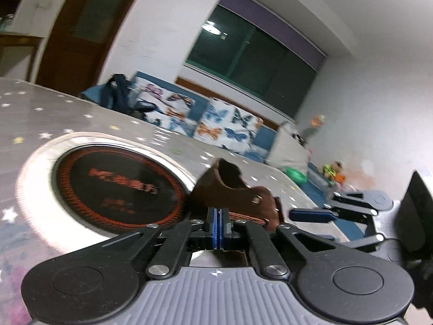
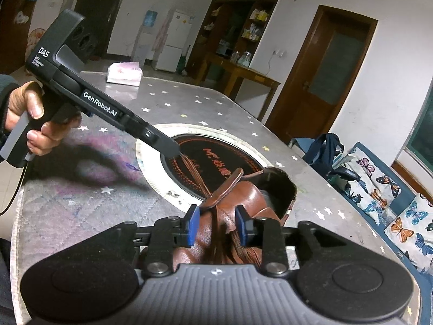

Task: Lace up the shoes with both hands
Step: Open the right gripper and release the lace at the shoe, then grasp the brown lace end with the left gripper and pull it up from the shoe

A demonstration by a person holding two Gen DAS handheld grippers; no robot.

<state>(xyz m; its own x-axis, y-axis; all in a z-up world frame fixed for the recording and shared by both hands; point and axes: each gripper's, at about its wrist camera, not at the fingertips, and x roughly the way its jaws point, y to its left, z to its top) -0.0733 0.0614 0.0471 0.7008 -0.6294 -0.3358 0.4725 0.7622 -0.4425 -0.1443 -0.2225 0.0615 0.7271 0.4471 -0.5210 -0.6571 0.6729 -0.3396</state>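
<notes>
While limp and thin, lace [image 2: 193, 169] best pinched near tip, as by closed left gripper [image 2: 173, 150] beyond shoe [image 2: 243, 203]; right gripper [image 2: 216, 226] spread over stiff leather.

Left gripper [image 2: 173, 149] body reads "DAS" and "GenRobot.AI".

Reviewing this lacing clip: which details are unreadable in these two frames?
- Left wrist view: the brown leather shoe is motion-blurred and its front hidden behind the shut left gripper; eyelets unreadable.
- Right wrist view: the brown shoelace end disappears inside the left gripper's tip.
- Right wrist view: the shoe's toe is hidden under the open right gripper.
- Both views: red lettering on the round black table inset is illegible.
</notes>
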